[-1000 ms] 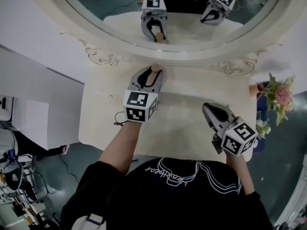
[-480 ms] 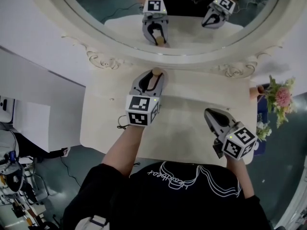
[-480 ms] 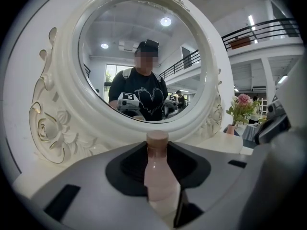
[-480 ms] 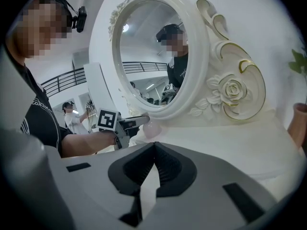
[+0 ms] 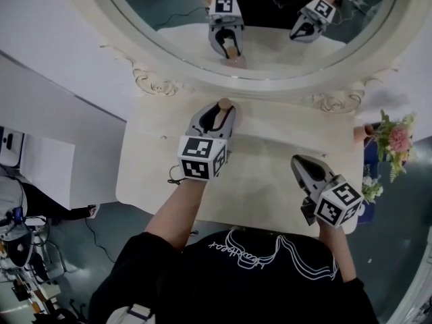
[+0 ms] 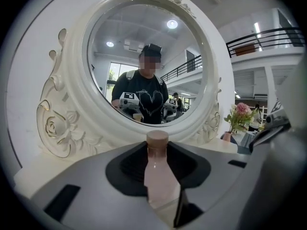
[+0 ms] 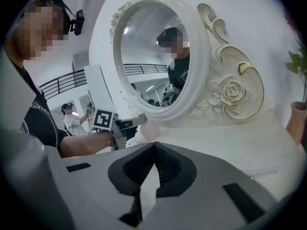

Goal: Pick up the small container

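— Head view: where do we find the small container (image 5: 225,103)?
— At the table's (image 5: 263,181) far edge, before the mirror (image 5: 182,19).
— Left gripper view?
— Pale pink bottle, tan cap, upright, clamped by the left gripper (image 6: 158,186).
— Right gripper view?
— The right gripper (image 7: 154,147) is closed, empty.
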Demonstrator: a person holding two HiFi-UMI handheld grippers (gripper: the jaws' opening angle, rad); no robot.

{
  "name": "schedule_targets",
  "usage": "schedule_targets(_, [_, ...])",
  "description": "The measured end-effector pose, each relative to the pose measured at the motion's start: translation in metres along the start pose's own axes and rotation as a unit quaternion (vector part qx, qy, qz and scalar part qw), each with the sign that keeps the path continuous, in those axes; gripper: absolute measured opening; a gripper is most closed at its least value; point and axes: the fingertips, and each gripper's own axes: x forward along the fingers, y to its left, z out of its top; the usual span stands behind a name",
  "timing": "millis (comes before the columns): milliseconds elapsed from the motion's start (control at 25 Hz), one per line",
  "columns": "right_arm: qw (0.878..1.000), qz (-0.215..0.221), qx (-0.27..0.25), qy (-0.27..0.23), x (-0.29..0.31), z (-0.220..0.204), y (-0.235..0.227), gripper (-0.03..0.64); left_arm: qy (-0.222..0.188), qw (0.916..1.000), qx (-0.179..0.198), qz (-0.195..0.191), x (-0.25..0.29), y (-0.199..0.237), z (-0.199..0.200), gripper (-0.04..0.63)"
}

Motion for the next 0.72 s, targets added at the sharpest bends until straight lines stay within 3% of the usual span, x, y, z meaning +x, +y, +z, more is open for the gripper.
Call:
schedule_targets(200, [1.0,0.01,-0.009,-0.01,-0.002,0.004,0.019,0.003,-0.001,1.0,0.006,-0.007,-0.024,-0.008,0.009,0.127])
schedule_targets(720, [0.995,0.033,-0.077,-0.053,-0.008,0.027,0.091,0.003,-0.008,0.9975,0.01,-0.07,-0.123,-0.05,0.027,0.127])
